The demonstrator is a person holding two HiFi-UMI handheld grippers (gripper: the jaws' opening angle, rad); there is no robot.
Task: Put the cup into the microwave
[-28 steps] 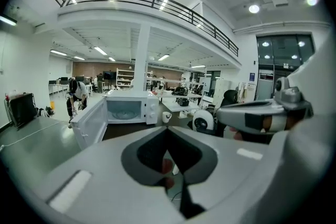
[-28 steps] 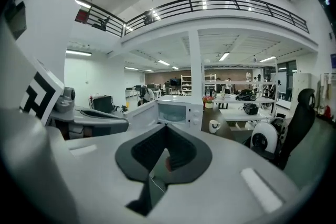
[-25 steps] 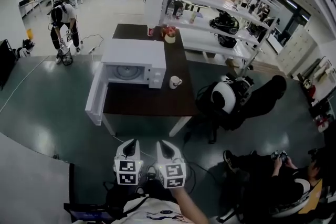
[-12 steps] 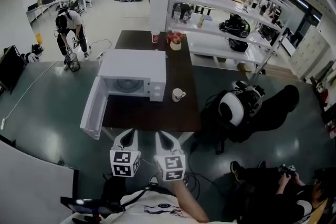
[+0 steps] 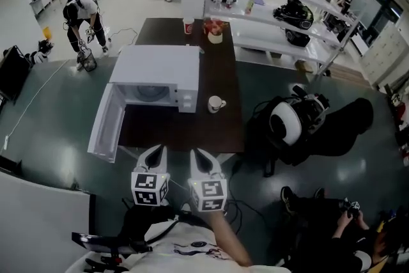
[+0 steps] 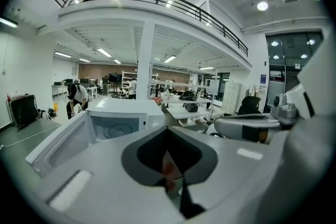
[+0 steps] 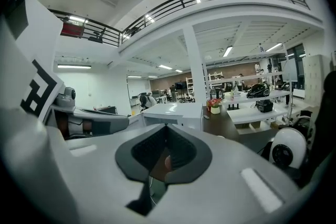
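Observation:
A white cup (image 5: 215, 103) with a handle stands on the dark brown table (image 5: 192, 131), just right of the white microwave (image 5: 156, 67). The microwave door (image 5: 104, 125) hangs open towards the near left. Both grippers hover short of the table's near edge, pointing at it. My left gripper (image 5: 155, 151) is shut and empty, in line with the microwave's open cavity (image 6: 114, 128). My right gripper (image 5: 202, 156) is also shut and holds nothing; the cup lies ahead of it, a little to the right. In the right gripper view the microwave (image 7: 171, 113) shows beyond the jaws.
A red cup (image 5: 188, 26) and a flower pot (image 5: 215, 34) stand at the table's far end. A black chair with a white round object (image 5: 285, 124) sits close to the table's right side. White shelving (image 5: 281, 16) runs behind it. A person (image 5: 82, 15) bends over at far left.
Both grippers have moved forward together towards the table's near edge, and the table and microwave now lie closer. Both stay shut.

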